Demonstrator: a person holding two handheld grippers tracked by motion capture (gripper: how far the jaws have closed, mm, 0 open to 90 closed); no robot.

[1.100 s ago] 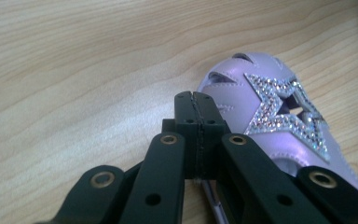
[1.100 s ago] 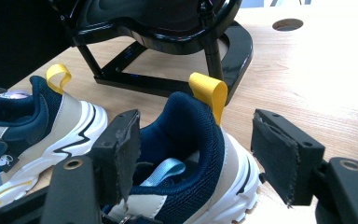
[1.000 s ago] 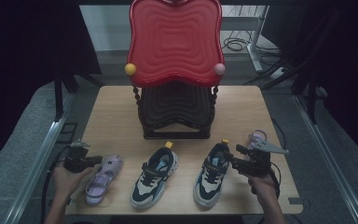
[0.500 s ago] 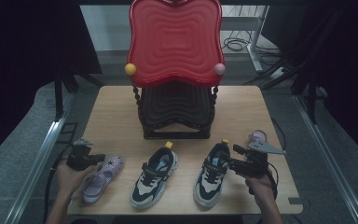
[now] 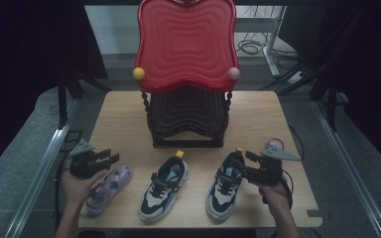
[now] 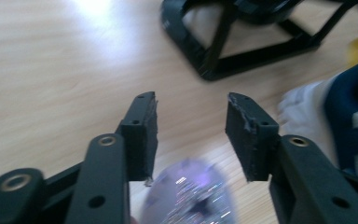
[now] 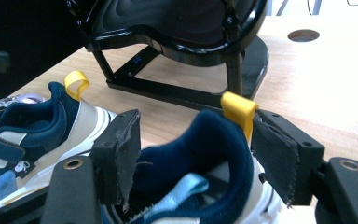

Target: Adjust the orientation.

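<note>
My left gripper hovers just above the heel end of a lilac glitter shoe at the table's front left. Its jaws have just been opening and nothing is between them. My right gripper has its pads against both sides of the heel collar of the right navy-and-white sneaker, by its yellow pull tab. The matching sneaker lies between the two other shoes.
A shoe rack with a red wavy top tray and a black lower tier stands at the middle back of the wooden table. Bare wood lies either side of it. Cables run across the floor behind.
My left gripper has let go of the lilac shoe's heel, opened and lifted a little. The shoe stays on the table. The right gripper and both sneakers have not moved.
</note>
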